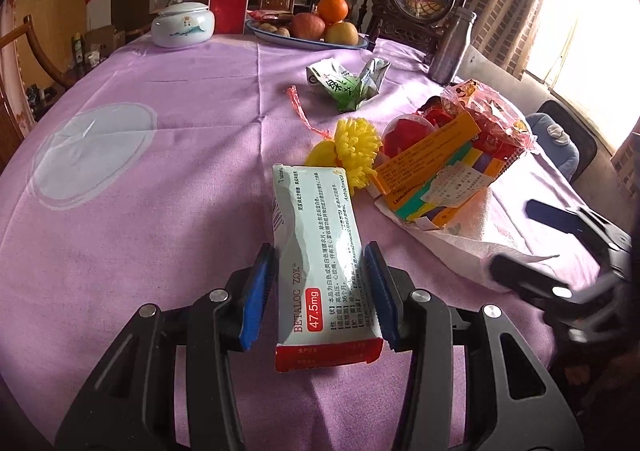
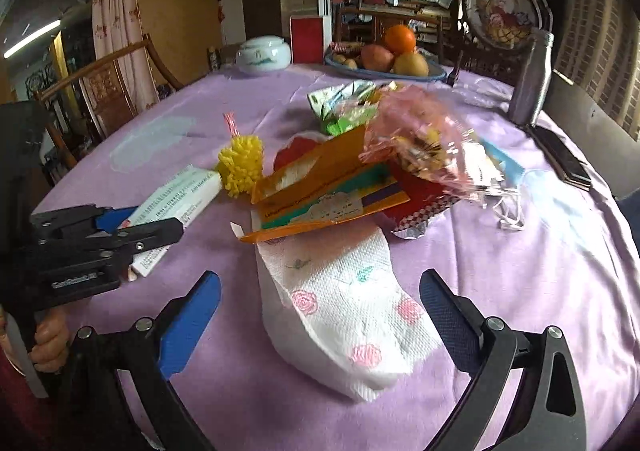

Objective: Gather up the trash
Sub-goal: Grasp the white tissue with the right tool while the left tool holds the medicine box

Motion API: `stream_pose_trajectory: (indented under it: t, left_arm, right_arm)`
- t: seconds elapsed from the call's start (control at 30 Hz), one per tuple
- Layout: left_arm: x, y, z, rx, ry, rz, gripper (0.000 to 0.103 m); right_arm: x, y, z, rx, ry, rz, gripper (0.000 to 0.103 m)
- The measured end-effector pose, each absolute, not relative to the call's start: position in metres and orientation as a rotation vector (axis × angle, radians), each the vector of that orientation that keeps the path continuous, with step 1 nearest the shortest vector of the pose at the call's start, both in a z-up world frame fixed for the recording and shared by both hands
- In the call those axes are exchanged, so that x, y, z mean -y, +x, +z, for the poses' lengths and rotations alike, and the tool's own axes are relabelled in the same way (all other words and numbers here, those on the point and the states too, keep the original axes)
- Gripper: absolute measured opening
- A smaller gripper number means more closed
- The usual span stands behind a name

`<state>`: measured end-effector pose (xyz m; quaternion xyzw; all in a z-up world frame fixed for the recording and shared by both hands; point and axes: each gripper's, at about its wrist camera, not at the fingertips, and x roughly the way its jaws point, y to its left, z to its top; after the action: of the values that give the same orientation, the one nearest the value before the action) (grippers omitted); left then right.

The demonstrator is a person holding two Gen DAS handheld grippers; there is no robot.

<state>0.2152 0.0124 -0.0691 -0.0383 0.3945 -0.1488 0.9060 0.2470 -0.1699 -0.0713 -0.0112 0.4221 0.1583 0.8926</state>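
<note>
My left gripper (image 1: 318, 293) is shut on a white and red Betaloc medicine box (image 1: 316, 251), its pads against both long sides; the box (image 2: 176, 207) and that gripper (image 2: 100, 231) also show at the left of the right wrist view. My right gripper (image 2: 320, 315) is open, its jaws either side of a white rose-printed paper towel (image 2: 340, 315). On the towel's far end lie an orange medicine box (image 2: 320, 187), a crinkled pink plastic wrapper (image 2: 420, 139) and a red wrapper (image 2: 416, 207). My right gripper (image 1: 560, 247) also shows at the right of the left wrist view.
A yellow spiky ball (image 1: 356, 151), a red net strip (image 1: 298, 107) and a crumpled green carton (image 1: 348, 81) lie on the purple tablecloth (image 1: 160, 211). A fruit plate (image 1: 308, 39), a white lidded jar (image 1: 182, 25), a steel bottle (image 1: 450, 47) and a blue face mask (image 2: 532, 187) stand farther off.
</note>
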Motion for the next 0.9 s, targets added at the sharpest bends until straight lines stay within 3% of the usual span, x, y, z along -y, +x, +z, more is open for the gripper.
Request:
stream_pose_trajectory:
  t: [0.23, 0.33, 0.73, 0.8, 0.87, 0.9]
  left_arm:
    - [-0.012, 0.216, -0.071, -0.823, -0.082, -0.316, 0.047]
    - [-0.011, 0.215, -0.071, -0.823, -0.075, -0.322, 0.047]
    - [-0.014, 0.218, -0.072, -0.839, -0.115, -0.359, 0.047]
    - [-0.014, 0.218, -0.071, -0.838, -0.113, -0.357, 0.047]
    - [-0.014, 0.218, -0.071, -0.841, -0.116, -0.357, 0.047]
    - [-0.014, 0.218, -0.072, -0.843, -0.116, -0.356, 0.047]
  right_arm:
    - [0.181, 0.272, -0.090, -1.048, 0.079, 0.338, 0.099]
    - [0.169, 0.277, -0.091, -1.092, -0.037, 0.340, 0.099]
    - [0.157, 0.281, -0.089, -1.088, -0.094, 0.348, 0.097]
    - [0.157, 0.274, -0.085, -1.050, -0.094, 0.365, 0.081]
    - [0.155, 0.268, -0.080, -1.023, -0.109, 0.411, 0.039]
    - [0.154, 0.264, -0.078, -1.019, -0.110, 0.419, 0.026]
